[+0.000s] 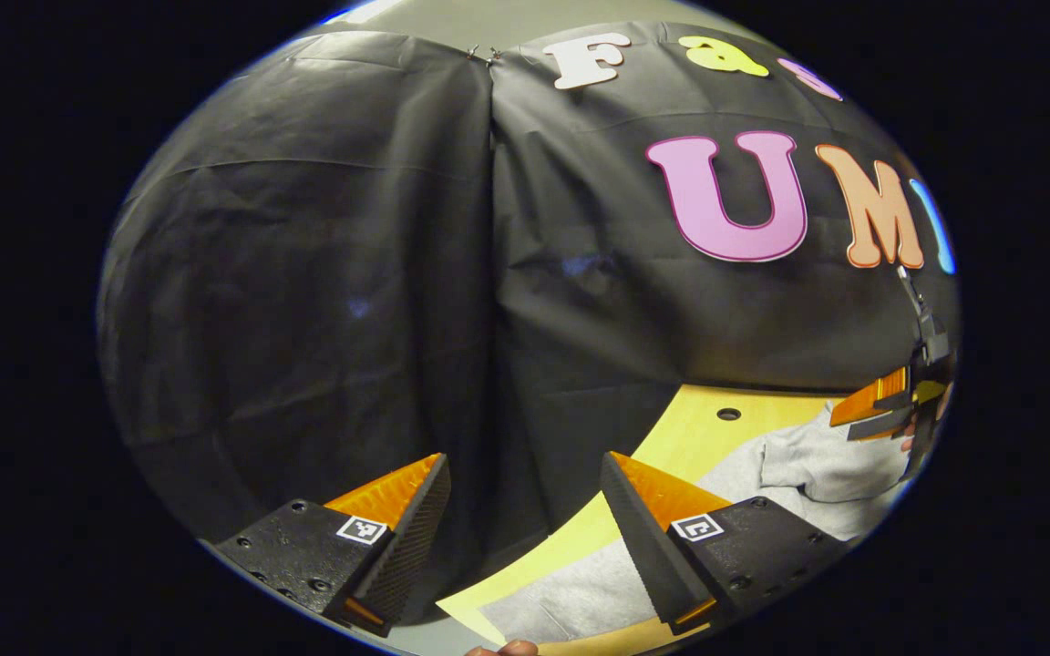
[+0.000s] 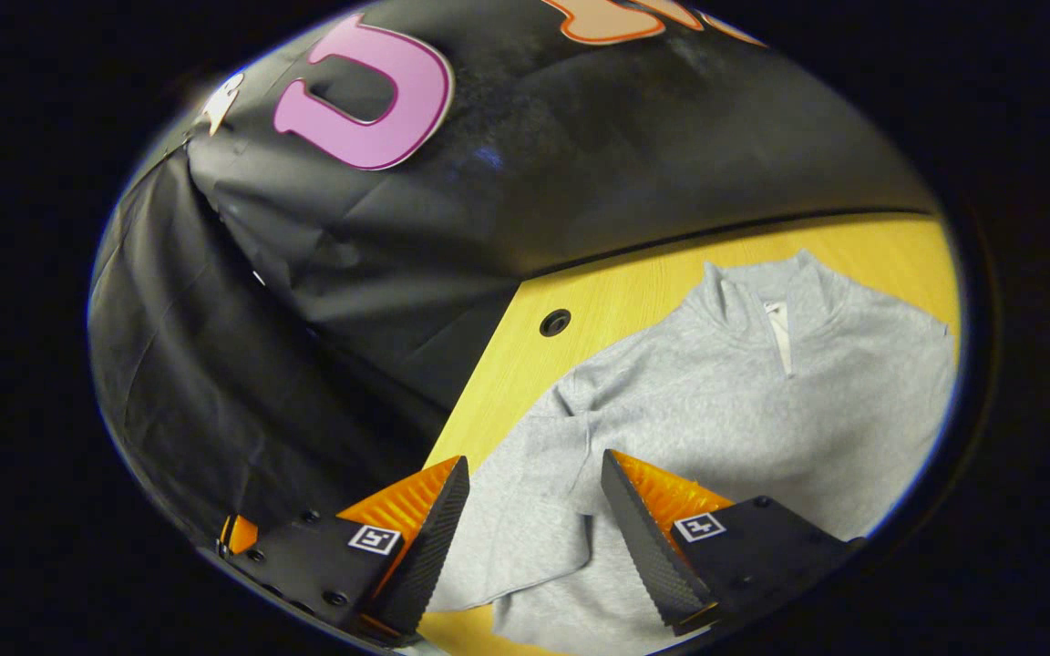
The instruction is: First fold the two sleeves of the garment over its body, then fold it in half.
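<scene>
The soft gray garment is lying flat on the smooth yellow wooden table, one sleeve folded over. The left gripper and right gripper are both hanging wide open, holding nothing.

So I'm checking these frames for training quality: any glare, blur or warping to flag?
Left gripper view: faint glare patches on the booth wall, the table edge bows with fisheye warp, and the other gripper at the rim is slightly soft. Right gripper view: the sweater is sharp and evenly lit, the table edge curves, with a mild sheen on the wall.
</scene>
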